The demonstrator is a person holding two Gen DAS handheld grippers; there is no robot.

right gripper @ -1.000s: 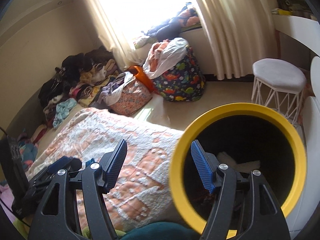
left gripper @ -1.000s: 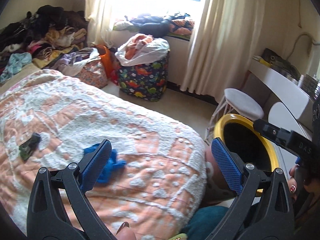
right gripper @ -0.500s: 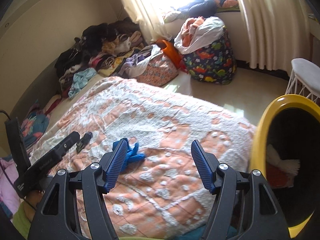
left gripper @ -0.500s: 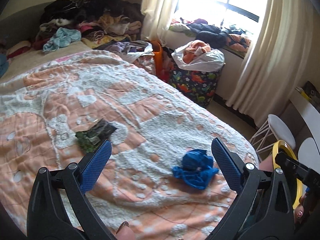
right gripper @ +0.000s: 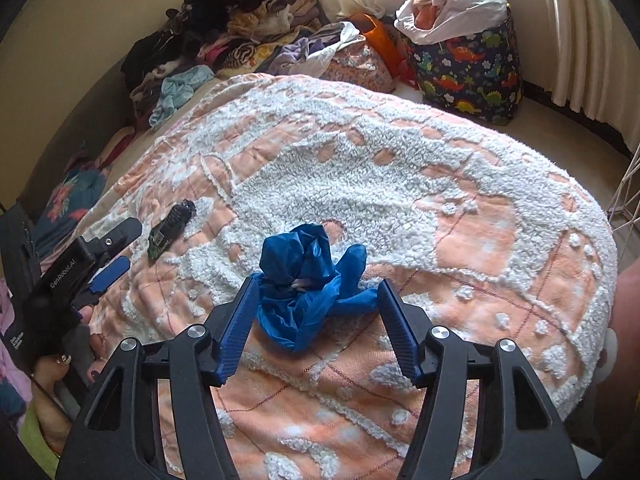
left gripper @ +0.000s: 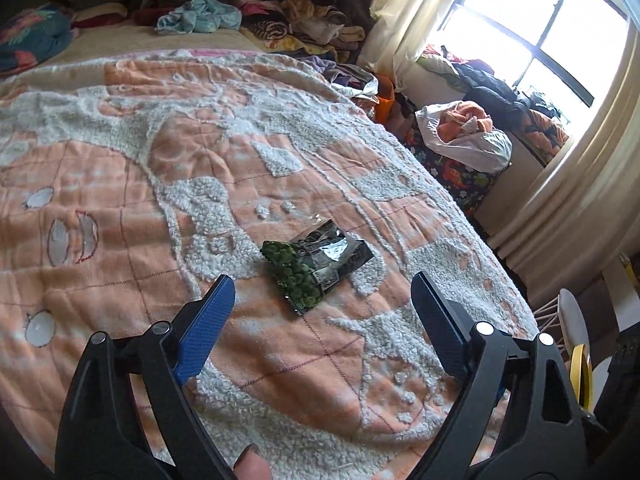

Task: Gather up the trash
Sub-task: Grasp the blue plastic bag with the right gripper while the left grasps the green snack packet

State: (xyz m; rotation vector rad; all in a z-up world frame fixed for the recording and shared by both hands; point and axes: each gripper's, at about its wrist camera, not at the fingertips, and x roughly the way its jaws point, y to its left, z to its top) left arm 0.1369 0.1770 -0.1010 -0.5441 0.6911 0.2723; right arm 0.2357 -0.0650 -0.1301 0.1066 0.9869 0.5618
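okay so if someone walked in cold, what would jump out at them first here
A crumpled blue plastic bag lies on the peach-and-white blanket, right between the open right tongs. A dark green snack wrapper lies just ahead of the open left tongs. Heaped clothes fill the far corner.

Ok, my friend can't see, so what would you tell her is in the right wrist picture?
The right hand-held gripper is open, its blue fingers on either side of a crumpled blue plastic bag lying on a peach and white bedspread. To the left are a dark snack wrapper and the left hand-held gripper.
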